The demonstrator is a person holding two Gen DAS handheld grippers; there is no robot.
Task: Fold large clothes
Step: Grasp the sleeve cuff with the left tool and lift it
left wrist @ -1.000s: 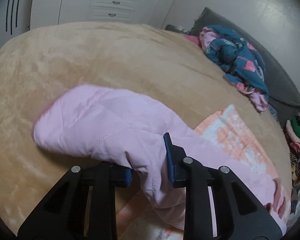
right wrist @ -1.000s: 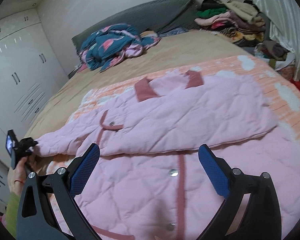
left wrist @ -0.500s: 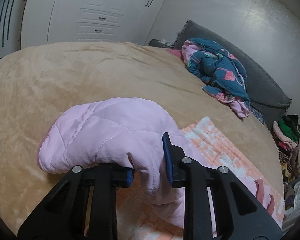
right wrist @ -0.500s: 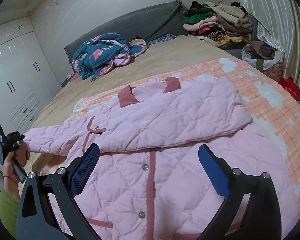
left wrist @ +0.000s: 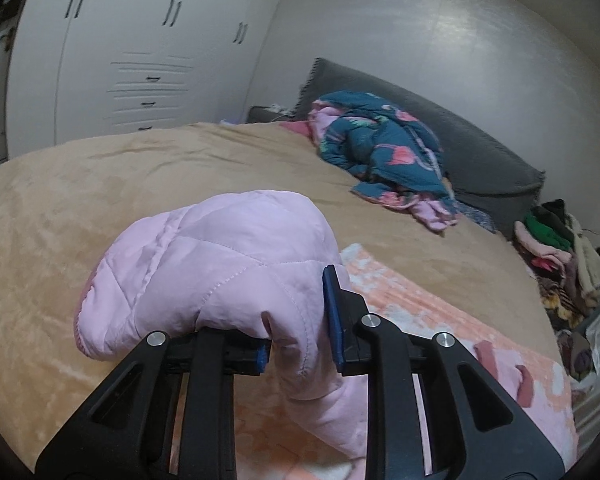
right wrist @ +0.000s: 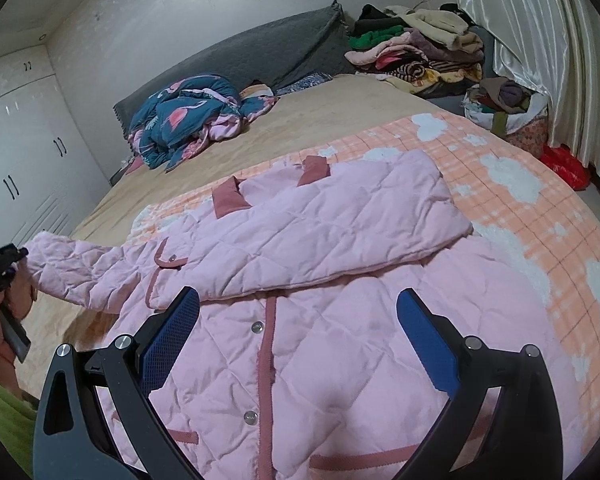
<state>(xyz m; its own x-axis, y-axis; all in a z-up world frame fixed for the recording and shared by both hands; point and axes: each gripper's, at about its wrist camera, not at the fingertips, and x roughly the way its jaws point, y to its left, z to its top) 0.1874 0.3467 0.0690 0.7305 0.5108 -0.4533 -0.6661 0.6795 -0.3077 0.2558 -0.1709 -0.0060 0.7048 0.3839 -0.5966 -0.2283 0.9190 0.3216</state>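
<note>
Left gripper (left wrist: 298,334) clamps the pink quilted coat's sleeve (left wrist: 220,264); right gripper (right wrist: 298,336) hovers spread over the coat (right wrist: 340,320).

- One pink coat (right wrist: 300,264) in front of me, with three snaps showing down its front.
- One checked blanket (right wrist: 540,208) under it.
- One blue quilt (right wrist: 188,116) bunched up.
- One heap of clothes (right wrist: 416,48).
- One red bag (right wrist: 564,164).
</note>
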